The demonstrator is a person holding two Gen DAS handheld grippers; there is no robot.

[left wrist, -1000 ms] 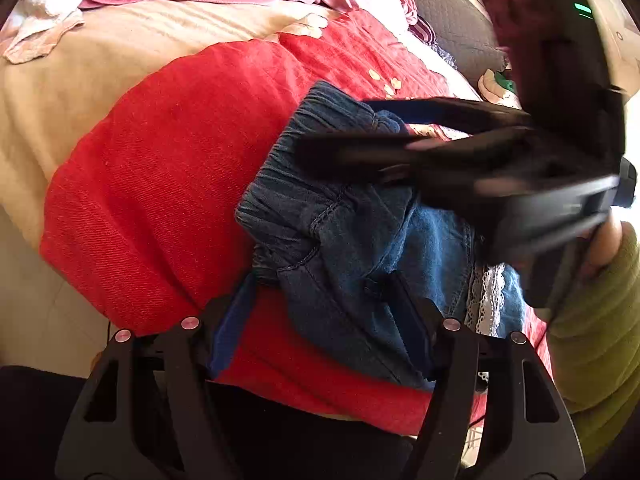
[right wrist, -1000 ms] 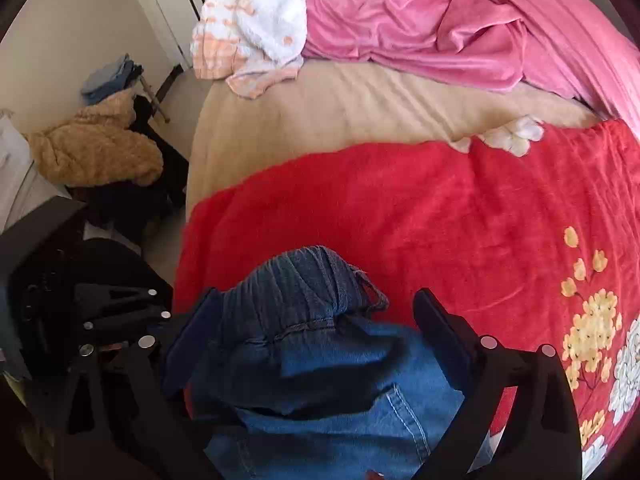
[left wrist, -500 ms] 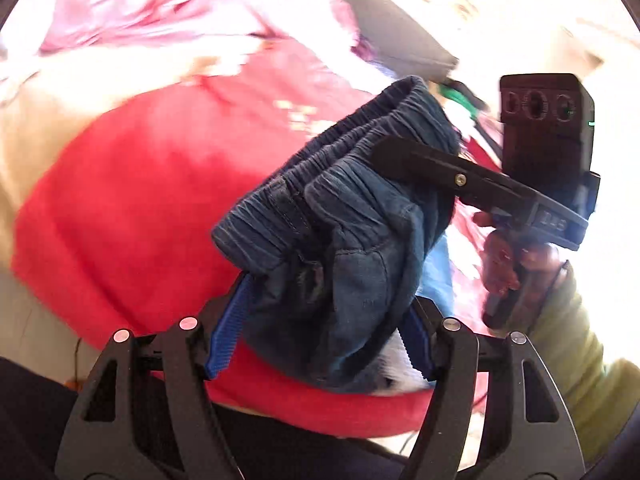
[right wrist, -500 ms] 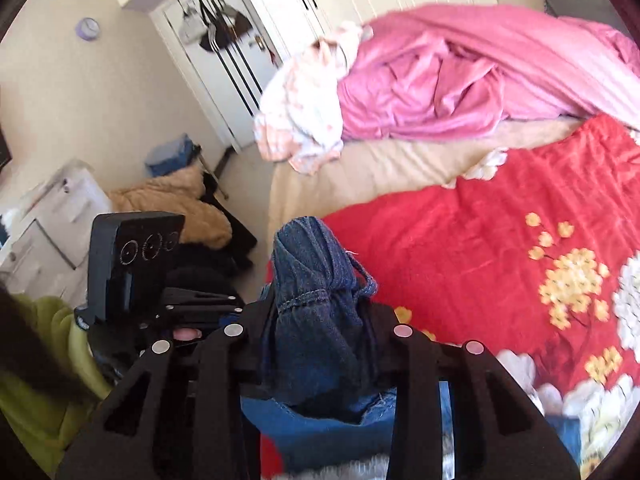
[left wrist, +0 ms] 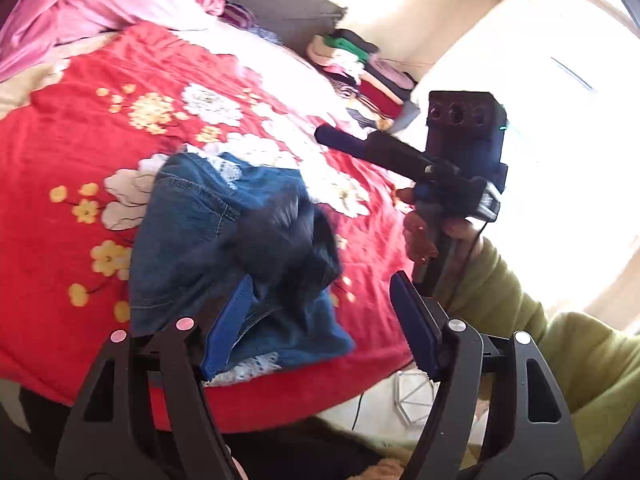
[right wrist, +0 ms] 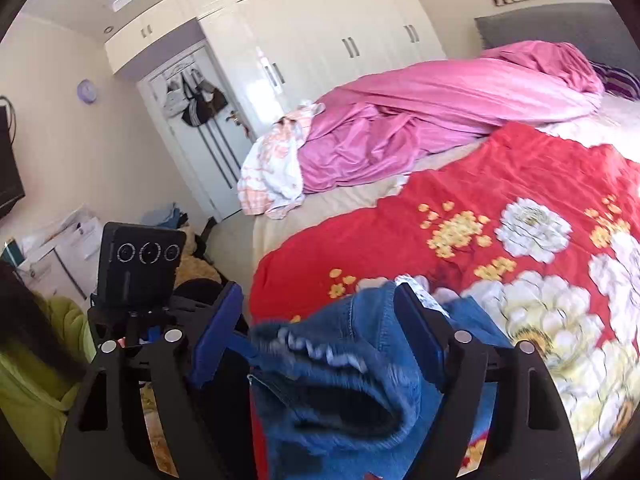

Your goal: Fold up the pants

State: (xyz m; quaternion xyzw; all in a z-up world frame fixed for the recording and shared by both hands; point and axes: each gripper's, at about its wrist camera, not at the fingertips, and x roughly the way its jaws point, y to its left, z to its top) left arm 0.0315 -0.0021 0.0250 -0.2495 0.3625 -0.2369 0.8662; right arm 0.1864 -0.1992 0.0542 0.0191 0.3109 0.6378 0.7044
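Small blue denim pants (left wrist: 224,248) with white lace trim lie bunched on the red flowered blanket (left wrist: 60,140); the waistband part is motion-blurred. My left gripper (left wrist: 320,324) is open, its left finger (left wrist: 228,320) against the pants' near edge, nothing clamped. My right gripper (right wrist: 320,332) is open with the blurred waistband (right wrist: 332,388) between its fingers, loose. The right gripper also shows in the left wrist view (left wrist: 384,148), raised above the blanket to the right of the pants.
A crumpled pink duvet (right wrist: 420,120) and a checked cloth (right wrist: 272,168) lie at the far side of the bed. Folded clothes (left wrist: 360,68) are stacked by the headboard. Wardrobes (right wrist: 320,40) line the wall. The bed's near edge is just below the pants.
Both grippers have opened and let the pants go; the pants dropped from held up in the air onto the blanket. The right gripper has pulled away to the right.
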